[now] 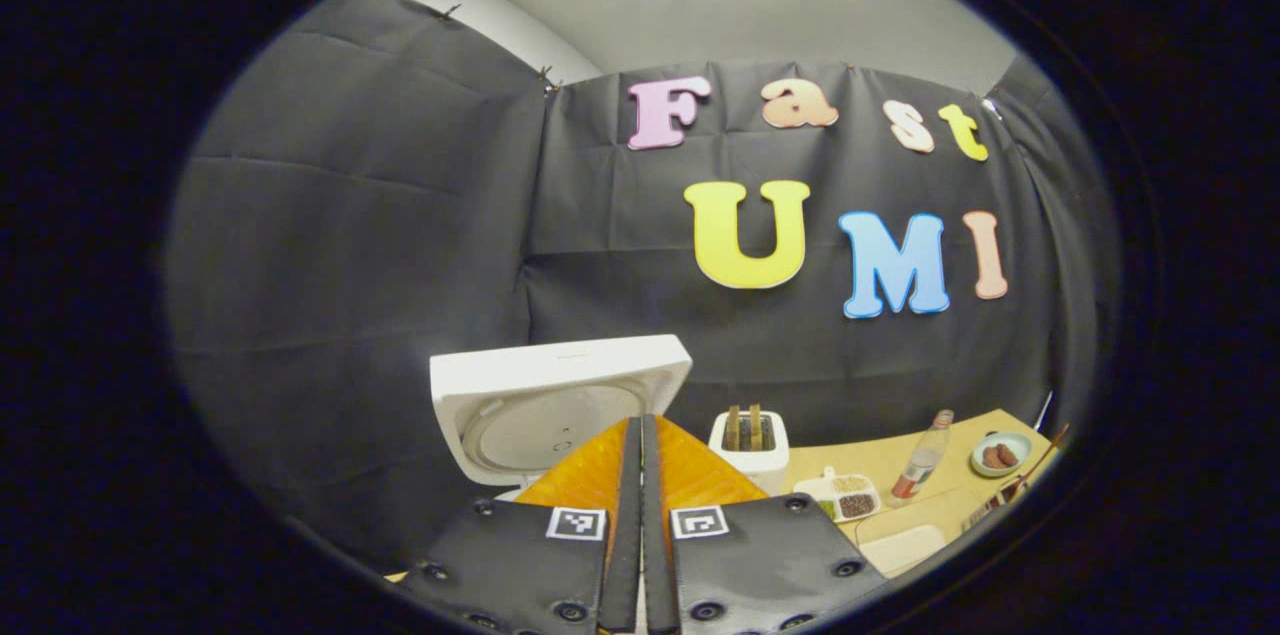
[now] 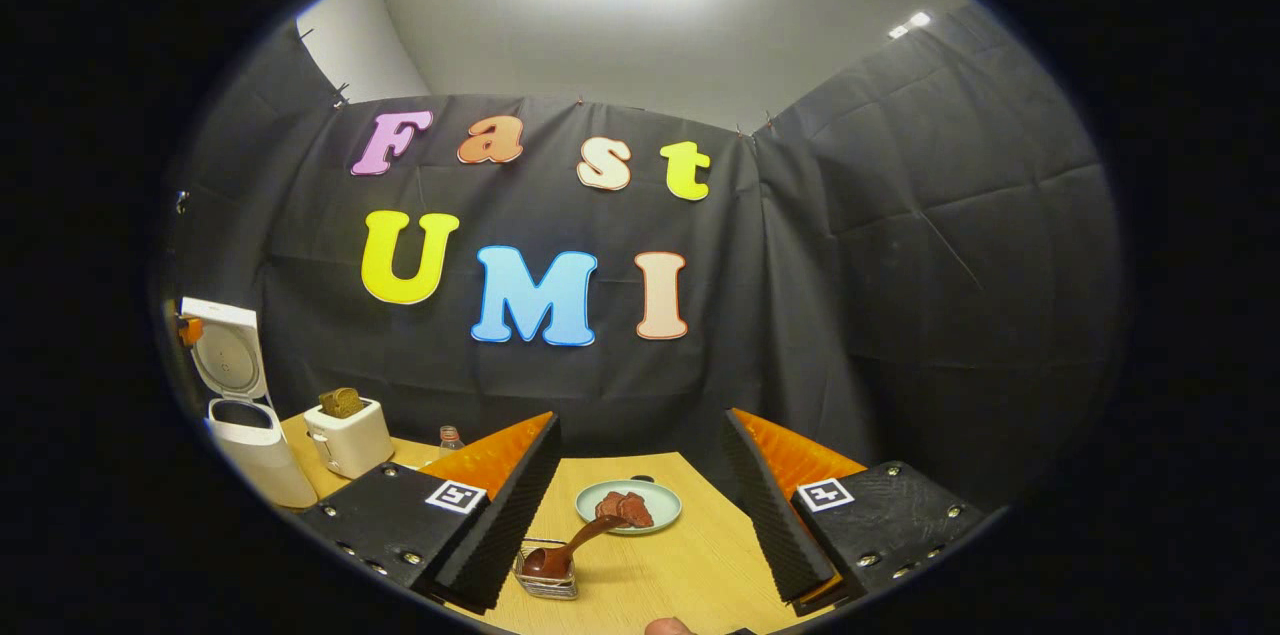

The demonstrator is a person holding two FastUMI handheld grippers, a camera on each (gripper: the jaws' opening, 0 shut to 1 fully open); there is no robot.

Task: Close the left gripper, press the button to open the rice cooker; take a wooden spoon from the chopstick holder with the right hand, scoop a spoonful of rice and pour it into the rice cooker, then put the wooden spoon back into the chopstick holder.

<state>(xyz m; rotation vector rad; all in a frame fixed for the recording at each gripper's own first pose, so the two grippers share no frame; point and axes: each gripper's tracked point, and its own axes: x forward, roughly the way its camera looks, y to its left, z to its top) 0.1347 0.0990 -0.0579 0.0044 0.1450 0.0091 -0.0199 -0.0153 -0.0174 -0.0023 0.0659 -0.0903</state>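
Note:
The white rice cooker (image 1: 520, 435) stands with its lid (image 1: 560, 385) up, right behind my left gripper (image 1: 640, 425), whose fingers are pressed together on nothing. In the right gripper view the cooker (image 2: 255, 455) is at the far left with its lid (image 2: 228, 355) raised. My right gripper (image 2: 640, 505) is open above the table. Just below it, near its left finger, a wooden spoon (image 2: 585, 537) leans in a wire chopstick holder (image 2: 548, 577). A white divided tray of grains (image 1: 842, 495) lies right of the toaster.
A white toaster (image 1: 750, 443) holding bread stands next to the cooker, also the toaster (image 2: 348, 437). A bottle (image 1: 925, 455) and a green plate of brown food (image 2: 628, 505) sit on the wooden table (image 2: 690, 555). A fingertip (image 2: 668, 627) shows at the bottom edge.

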